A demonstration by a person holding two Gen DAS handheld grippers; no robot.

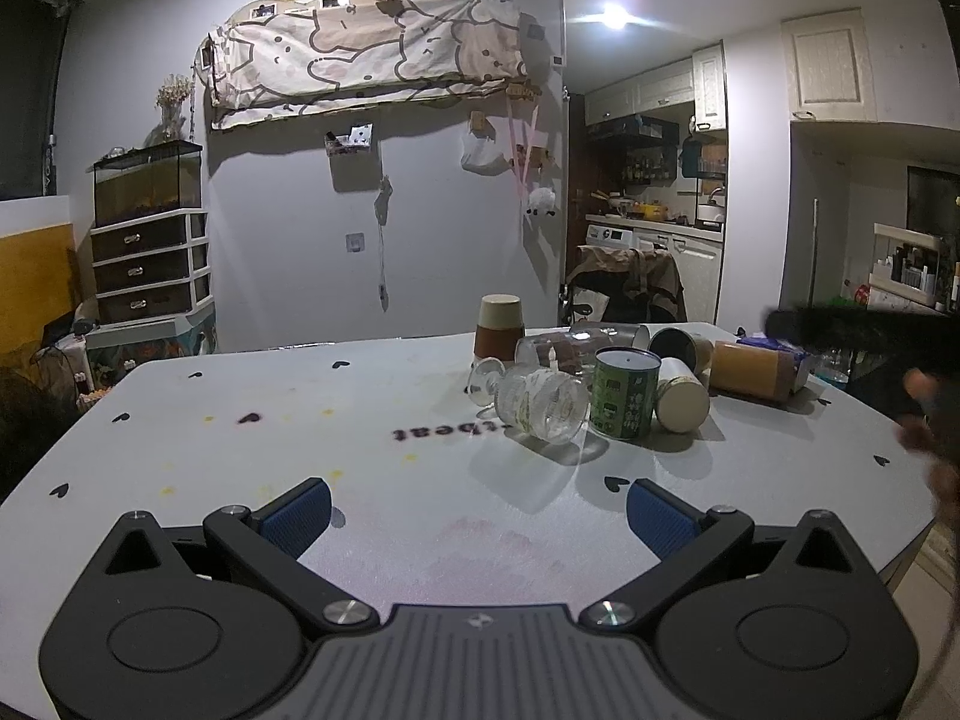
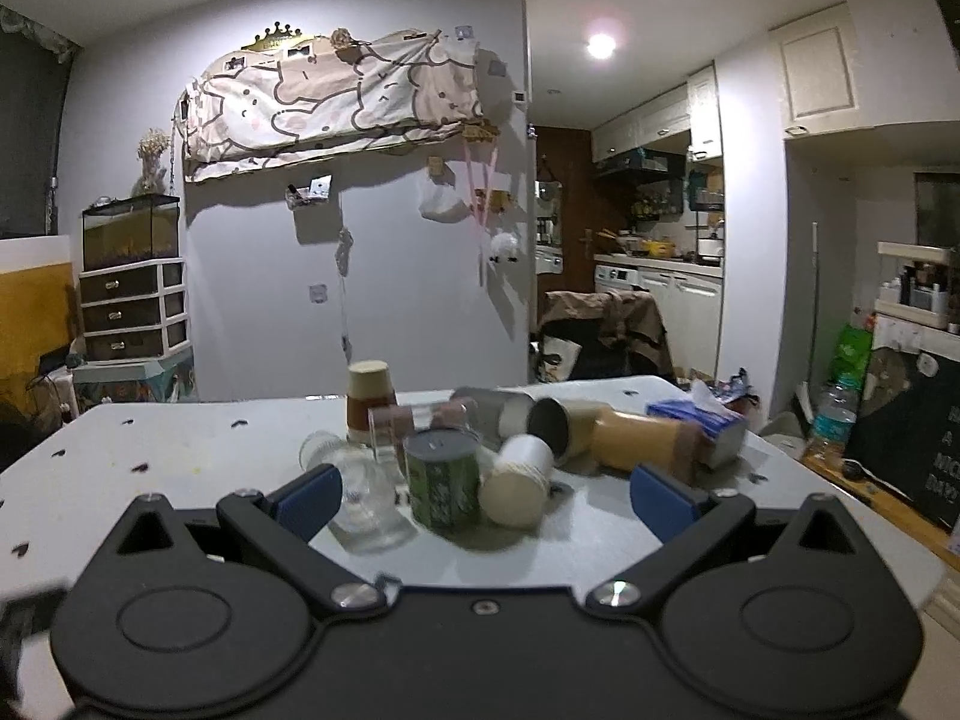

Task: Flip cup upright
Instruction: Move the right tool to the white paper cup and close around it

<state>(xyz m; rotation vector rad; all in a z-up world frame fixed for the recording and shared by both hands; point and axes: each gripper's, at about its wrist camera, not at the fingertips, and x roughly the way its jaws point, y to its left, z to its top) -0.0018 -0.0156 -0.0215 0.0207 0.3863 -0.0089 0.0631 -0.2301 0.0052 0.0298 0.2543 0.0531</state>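
Note:
Several cups lie in a cluster on the white table (image 1: 300, 456). A green patterned cup (image 1: 624, 393) stands mouth down; it also shows in the right wrist view (image 2: 444, 480). A clear glass (image 1: 540, 402) lies on its side left of it. A white cup (image 1: 681, 399) and a tan cup (image 1: 753, 369) lie on their sides. A brown and cream paper cup (image 1: 499, 327) stands mouth down at the back. My left gripper (image 1: 477, 516) is open and empty, well short of the cups. My right gripper (image 2: 483, 495) is open, with the green cup and white cup (image 2: 519, 489) just ahead between its fingers.
A blue tissue pack (image 2: 696, 414) lies at the table's far right edge. A chair with draped cloth (image 2: 606, 330) stands behind the table. A hand in a dark sleeve (image 1: 924, 402) shows at the right edge of the left wrist view.

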